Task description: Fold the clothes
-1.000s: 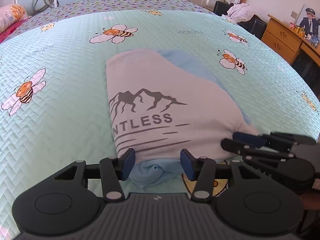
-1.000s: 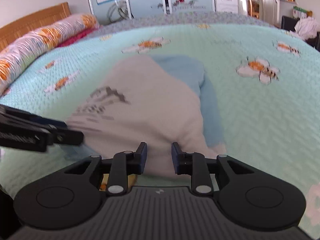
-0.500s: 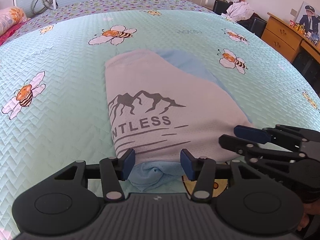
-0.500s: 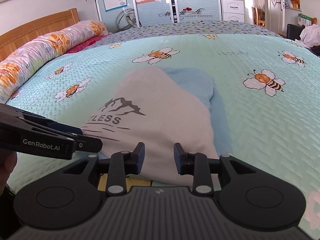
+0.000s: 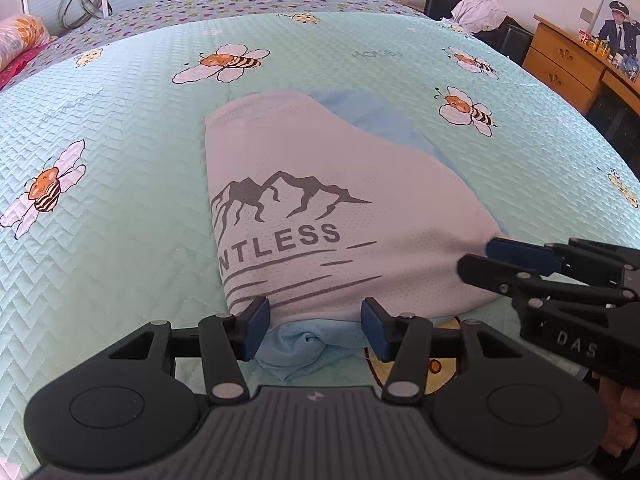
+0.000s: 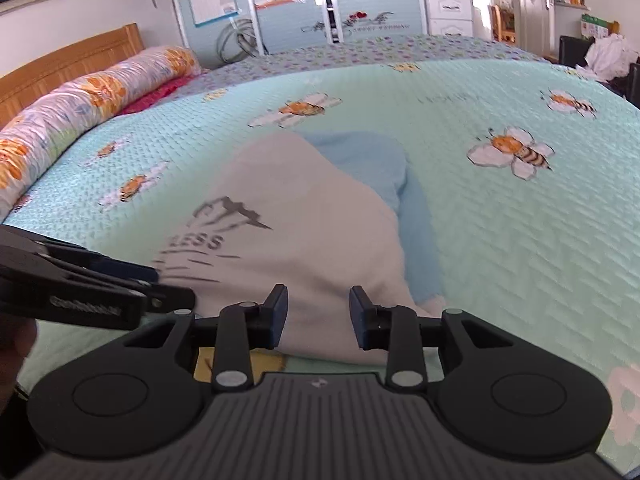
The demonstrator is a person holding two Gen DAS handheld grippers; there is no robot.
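A folded white shirt (image 5: 320,184) with a grey mountain print and pale blue parts lies on the bed. Its near hem faces both grippers. My left gripper (image 5: 316,326) is open at that hem, and a bunched bit of pale blue cloth (image 5: 300,348) lies between and just below its fingers. My right gripper (image 6: 318,314) is open too, its fingers over the shirt's (image 6: 320,232) near right corner with nothing pinched. Each gripper appears in the other's view: the right gripper (image 5: 500,260) at the shirt's right corner, the left gripper (image 6: 160,284) at the left.
The shirt rests on a mint quilt with bees (image 5: 120,200) that covers the whole bed. A flowered bolster (image 6: 80,100) and a wooden headboard (image 6: 60,60) lie at the far left. A wooden dresser (image 5: 568,64) and a chair with clothes (image 5: 480,12) stand beyond the right edge.
The right gripper's jaws have spread a little wider and its view has swung slightly. The left gripper and the shirt have stayed in place.
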